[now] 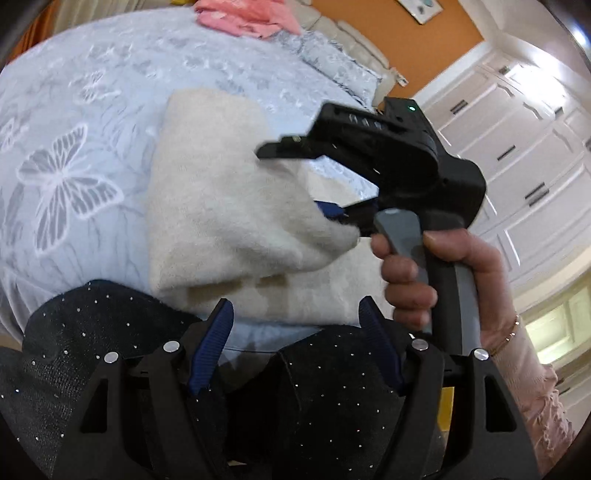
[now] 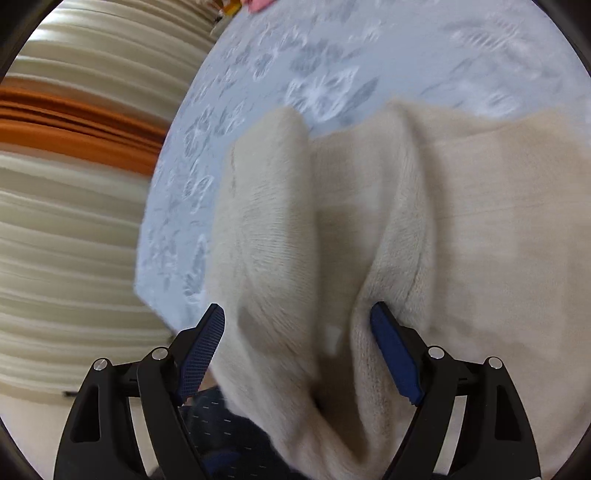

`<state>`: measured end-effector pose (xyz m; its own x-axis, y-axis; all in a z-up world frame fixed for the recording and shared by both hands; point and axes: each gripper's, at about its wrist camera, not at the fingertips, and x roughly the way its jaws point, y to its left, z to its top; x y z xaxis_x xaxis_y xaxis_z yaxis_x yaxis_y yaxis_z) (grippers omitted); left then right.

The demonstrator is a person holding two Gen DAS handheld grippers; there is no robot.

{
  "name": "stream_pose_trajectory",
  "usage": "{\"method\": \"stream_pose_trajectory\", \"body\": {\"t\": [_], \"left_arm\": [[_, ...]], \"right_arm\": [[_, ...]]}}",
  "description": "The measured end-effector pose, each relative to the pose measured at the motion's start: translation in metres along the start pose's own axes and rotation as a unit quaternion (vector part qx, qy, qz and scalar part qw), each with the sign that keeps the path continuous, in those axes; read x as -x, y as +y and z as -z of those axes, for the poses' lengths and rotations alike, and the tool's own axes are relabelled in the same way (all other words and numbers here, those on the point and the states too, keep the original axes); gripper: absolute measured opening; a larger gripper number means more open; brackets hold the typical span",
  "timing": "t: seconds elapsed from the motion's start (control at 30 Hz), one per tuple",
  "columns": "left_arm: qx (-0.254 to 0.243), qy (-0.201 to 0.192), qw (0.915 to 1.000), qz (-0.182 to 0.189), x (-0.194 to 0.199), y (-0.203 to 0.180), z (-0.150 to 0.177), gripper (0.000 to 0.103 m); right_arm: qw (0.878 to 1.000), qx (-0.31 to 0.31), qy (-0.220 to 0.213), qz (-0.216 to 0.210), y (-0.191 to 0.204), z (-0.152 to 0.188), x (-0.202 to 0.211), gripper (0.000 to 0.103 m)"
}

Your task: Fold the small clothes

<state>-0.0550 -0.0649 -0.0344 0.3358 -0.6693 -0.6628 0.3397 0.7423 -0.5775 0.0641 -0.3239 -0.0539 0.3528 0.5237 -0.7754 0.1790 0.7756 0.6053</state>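
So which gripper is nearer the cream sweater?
Right. The right gripper has the cream sweater bunched between its open fingers; the left gripper hangs open just short of its near edge.

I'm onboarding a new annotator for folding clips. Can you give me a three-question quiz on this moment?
1. True or false: the right gripper has its jaws apart around the cream garment.
2. Which gripper has nothing between its jaws? A) left B) right
3. Fill in: far across the bed lies a ____ pile of clothes.

Key: 1 true. 2 A: the left gripper is open, with only the dark sparkly fabric and the bed beyond it. 3 pink.
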Motion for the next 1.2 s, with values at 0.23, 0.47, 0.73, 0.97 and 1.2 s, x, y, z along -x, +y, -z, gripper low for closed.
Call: {"method": "stream_pose_trajectory", "body": {"t": [0.23,0.47,0.73,0.97,1.2], "left_arm": [[-0.023,0.0,0.9997,0.012,-0.001,-0.011,0.005,0.072],[-0.007,-0.01,0.9999,-0.005,-0.002,-0.001,0.004,0.073],[0.004,-0.022,0.9997,-0.011,0.001,0.002,0.001,0.073],[0.002,0.002,1.0,-0.008,-0.012,0.0,0.002,0.073],[0.006,0.007,0.9996,-0.028,-0.017,0.002,0.001,0.077]], "right_arm": [[0.999,-0.03,0.005,0.038,-0.039,0.013,0.008,0.084],[0.998,-0.007,0.049,-0.042,-0.009,-0.002,-0.035,0.04],[0.985,-0.02,-0.13,-0.112,-0.011,0.021,0.098,0.005],[0.985,-0.141,-0.077,0.064,-0.145,0.083,0.087,0.012],[0.986,-0.04,-0.161,0.022,-0.079,0.057,0.122,0.078]]}}
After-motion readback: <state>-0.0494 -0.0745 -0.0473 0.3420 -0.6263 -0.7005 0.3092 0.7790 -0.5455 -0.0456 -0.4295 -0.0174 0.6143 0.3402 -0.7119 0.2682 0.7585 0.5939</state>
